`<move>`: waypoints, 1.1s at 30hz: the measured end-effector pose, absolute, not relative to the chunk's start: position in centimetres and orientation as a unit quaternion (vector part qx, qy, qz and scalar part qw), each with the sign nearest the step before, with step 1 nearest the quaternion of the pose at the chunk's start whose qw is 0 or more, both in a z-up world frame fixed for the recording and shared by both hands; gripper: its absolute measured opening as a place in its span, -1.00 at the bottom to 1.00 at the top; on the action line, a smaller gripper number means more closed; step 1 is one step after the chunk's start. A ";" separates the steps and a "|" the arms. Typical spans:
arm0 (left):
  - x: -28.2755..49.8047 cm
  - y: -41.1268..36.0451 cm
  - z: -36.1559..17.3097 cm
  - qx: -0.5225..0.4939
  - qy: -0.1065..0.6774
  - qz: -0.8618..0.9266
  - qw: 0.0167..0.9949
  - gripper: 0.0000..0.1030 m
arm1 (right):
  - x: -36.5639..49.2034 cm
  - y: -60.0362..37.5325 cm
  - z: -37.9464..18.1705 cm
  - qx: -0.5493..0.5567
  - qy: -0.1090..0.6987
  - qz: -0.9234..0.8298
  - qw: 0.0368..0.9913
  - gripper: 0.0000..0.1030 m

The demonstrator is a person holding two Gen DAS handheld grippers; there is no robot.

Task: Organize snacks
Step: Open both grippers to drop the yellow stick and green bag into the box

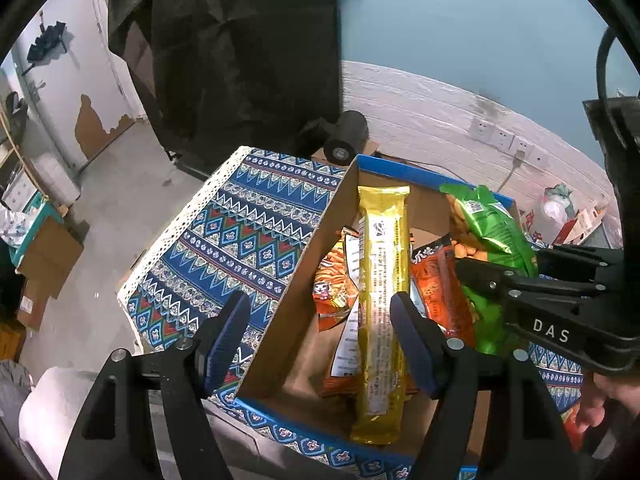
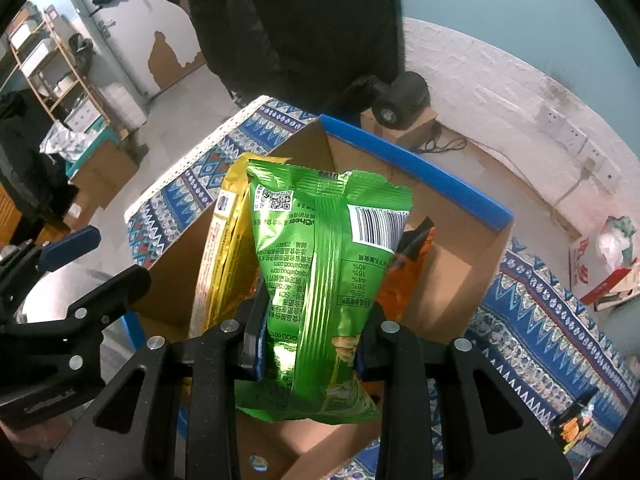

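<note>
Two grippers: my right gripper (image 2: 310, 344) clamps the light, crinkly green bag (image 2: 320, 272) at mid-frame, left gripper (image 1: 320, 340) w/ jaws apart over the box (image 1: 304, 240).

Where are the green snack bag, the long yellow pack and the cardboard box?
green snack bag (image 2: 320, 280), right wrist view, middle of its back.
long yellow pack (image 1: 382, 300), left wrist view, middle of its length.
cardboard box (image 2: 440, 184), right wrist view, blue rim.

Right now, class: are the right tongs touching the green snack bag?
Touching. The right wrist view shows the right tongs clamped on the green snack bag, pads pressing both sides.
</note>
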State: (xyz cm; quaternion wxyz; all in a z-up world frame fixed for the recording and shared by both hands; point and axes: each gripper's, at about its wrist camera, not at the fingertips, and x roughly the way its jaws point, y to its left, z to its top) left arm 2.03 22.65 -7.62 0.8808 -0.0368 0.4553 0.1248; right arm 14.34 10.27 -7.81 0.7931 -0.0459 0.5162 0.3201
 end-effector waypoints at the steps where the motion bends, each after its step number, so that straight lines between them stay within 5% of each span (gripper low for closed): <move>1: 2.0 22.6 -7.6 -0.036 0.456 0.125 0.881 0.43 | 14.4 10.2 -7.8 -0.044 0.516 0.320 0.793 -0.39; 14: 2.1 20.6 -6.9 -0.017 0.449 0.113 0.886 0.57 | 14.1 7.8 -5.4 -0.033 0.497 0.310 0.810 0.25; 33: 2.9 11.6 -6.8 0.036 0.456 0.028 0.889 0.58 | 12.0 -2.8 -3.9 -0.068 0.501 0.233 0.831 0.38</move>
